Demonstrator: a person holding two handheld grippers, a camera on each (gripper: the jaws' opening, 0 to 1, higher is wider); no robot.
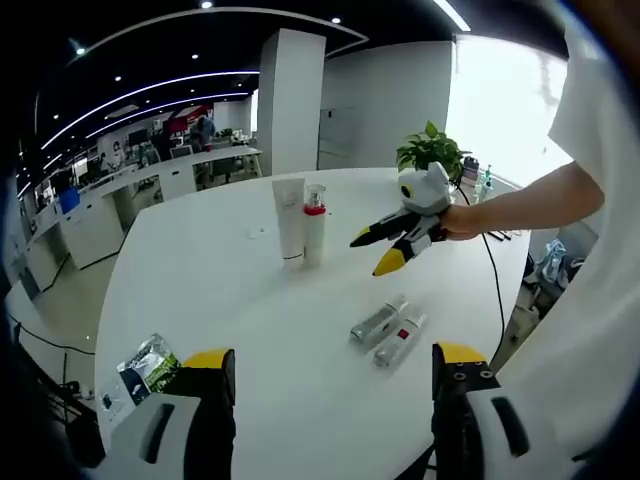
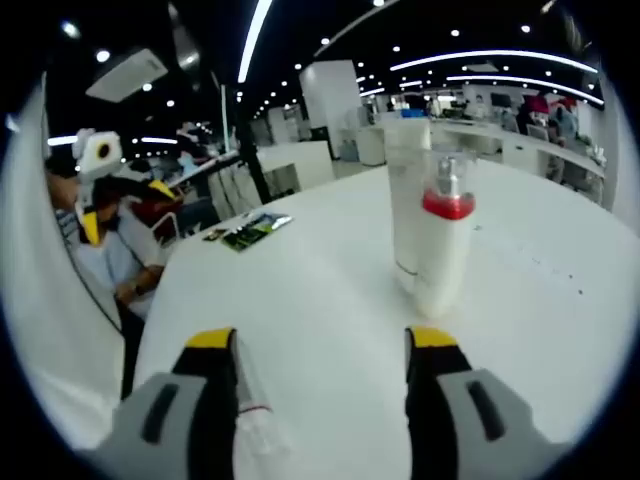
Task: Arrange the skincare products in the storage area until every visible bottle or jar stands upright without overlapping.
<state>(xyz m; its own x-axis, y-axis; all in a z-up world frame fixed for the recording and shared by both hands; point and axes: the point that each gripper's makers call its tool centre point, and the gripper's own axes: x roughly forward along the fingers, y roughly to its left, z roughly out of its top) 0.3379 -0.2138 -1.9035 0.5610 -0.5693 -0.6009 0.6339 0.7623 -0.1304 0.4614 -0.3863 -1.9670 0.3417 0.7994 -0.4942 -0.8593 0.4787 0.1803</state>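
Two skincare bottles stand upright and two lie flat on a white worktop (image 1: 200,290) as a person works with a gripper in each hand. Near the middle, a tall white tube (image 1: 290,221) stands touching a pump bottle with a red collar (image 1: 314,224); closer to the left gripper (image 1: 333,375), a clear bottle (image 1: 378,322) and a red-labelled bottle (image 1: 399,339) rest side by side on their flanks. The left gripper's fingers are apart and hold nothing. The right gripper (image 2: 322,350) hangs near the upright pair with its fingers also spread and empty. A small packet (image 1: 148,364) sits near the worktop's edge. Risk lies with the upright pair: a careless sweep of the right gripper could topple both, and the round fallen bottles may roll away if pinched off-centre.
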